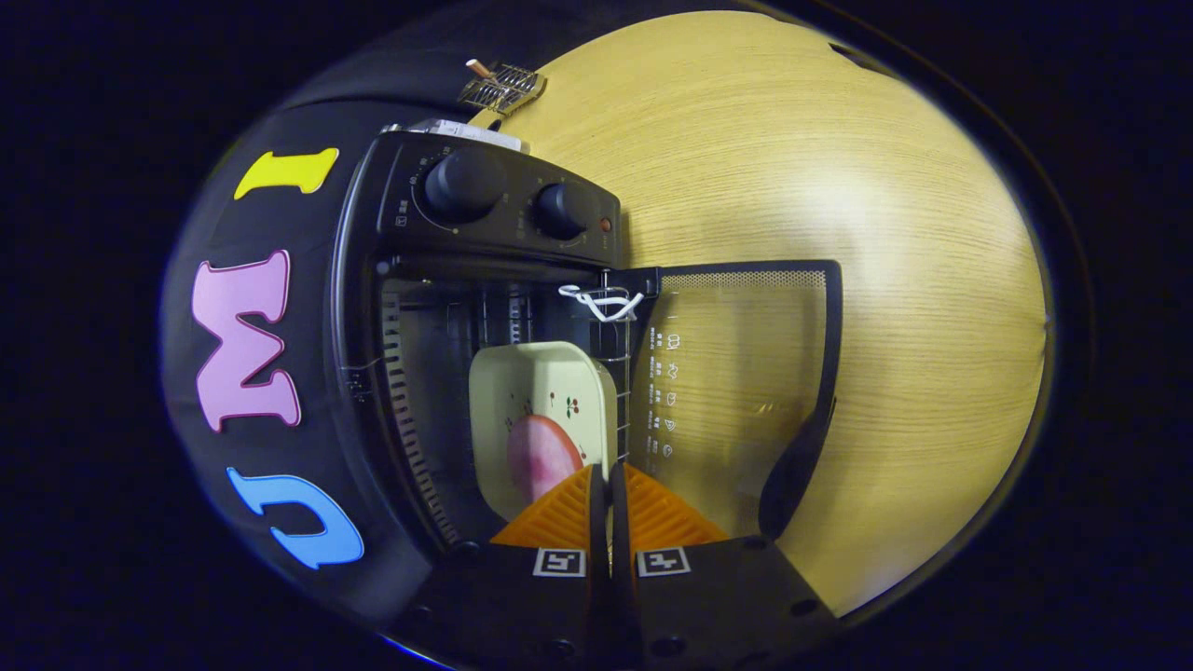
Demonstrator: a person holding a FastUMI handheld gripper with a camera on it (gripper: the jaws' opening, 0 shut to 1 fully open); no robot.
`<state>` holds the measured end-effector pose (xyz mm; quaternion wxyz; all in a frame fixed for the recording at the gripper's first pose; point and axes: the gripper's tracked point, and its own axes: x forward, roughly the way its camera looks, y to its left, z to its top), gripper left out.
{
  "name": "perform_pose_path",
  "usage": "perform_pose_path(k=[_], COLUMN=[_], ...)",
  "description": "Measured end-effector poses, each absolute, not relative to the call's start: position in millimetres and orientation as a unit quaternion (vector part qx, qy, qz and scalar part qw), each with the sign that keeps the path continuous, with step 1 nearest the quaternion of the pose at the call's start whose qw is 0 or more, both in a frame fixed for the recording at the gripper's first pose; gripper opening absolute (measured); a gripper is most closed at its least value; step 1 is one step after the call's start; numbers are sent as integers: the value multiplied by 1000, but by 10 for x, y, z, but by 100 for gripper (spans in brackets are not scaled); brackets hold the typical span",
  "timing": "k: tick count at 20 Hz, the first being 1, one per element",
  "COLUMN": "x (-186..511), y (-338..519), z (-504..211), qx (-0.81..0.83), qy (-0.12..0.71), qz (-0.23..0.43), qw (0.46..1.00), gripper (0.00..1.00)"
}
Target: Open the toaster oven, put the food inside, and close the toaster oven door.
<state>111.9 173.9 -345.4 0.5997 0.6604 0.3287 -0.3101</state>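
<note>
Here the jaws (pixel 608 485) sit nearly closed, pinching the near rim of the tray (pixel 541 415) holding food (pixel 541 457) inside the open toaster oven (pixel 485 308).

The claw (pixel 608 485) has two fingers (pixel 559 513) that sit side by side, pressed almost together with only a thin slit between them. Each finger has a face with many small ridges, like steps, and gets narrow toward its tip. Behind each finger is a chunky black block. Each block has a small square sticker with a black-and-white pattern, and round screw holes lower down.
</note>
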Motion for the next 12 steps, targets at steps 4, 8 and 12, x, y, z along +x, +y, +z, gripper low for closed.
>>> perform_pose_path(k=[4, 8, 12], x=[1249, 1275, 1176], y=[1826, 1934, 1970], z=[-3468, -3450, -3231], qx=[685, 714, 713], qy=[307, 310, 312], qz=[-317, -293, -237], qw=[580, 555, 581], gripper=[6, 11, 28])
